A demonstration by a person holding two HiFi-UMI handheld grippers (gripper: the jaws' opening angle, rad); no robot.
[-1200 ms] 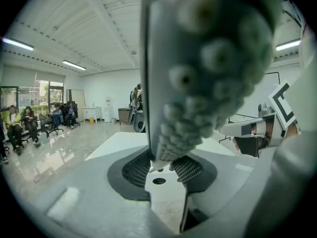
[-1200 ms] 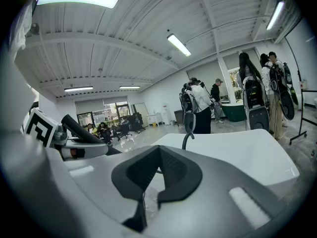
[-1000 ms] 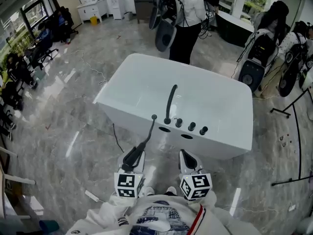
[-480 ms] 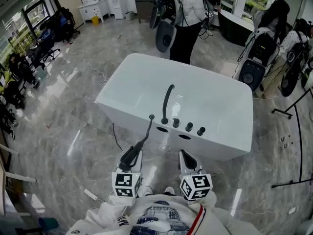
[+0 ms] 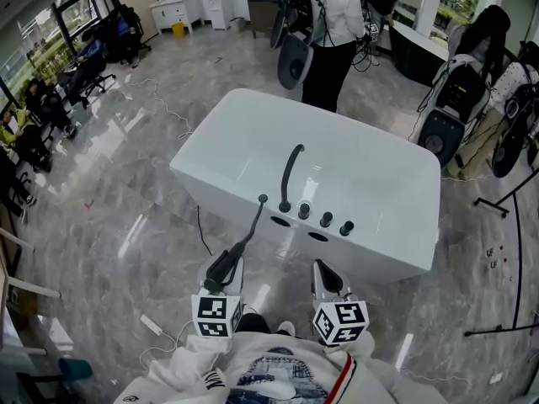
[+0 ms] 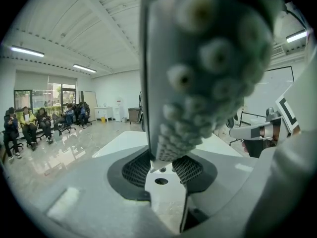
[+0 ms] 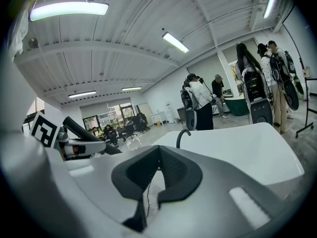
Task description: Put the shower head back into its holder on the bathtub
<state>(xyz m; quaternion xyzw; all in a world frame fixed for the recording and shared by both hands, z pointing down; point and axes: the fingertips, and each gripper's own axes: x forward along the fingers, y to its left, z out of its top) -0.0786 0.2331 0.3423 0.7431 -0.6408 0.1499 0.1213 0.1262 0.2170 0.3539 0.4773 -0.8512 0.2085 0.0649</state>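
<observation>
Left fingers [image 6: 136,168] round shower head [image 6: 198,73], bathtub [image 5: 253,141] ahead

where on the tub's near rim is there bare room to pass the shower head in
Bare: the bathtub rim left of the black spout, out to the left corner, and right of the last knob to the right corner. Crowded: the middle, with spout, three knobs, and the shower head held by the left claw.

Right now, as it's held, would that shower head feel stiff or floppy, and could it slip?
The shower head looks rigid, so it should keep its shape in the left gripper. Its thin hose probably bends and may tug. Its smooth body could twist between the fingers.
</observation>
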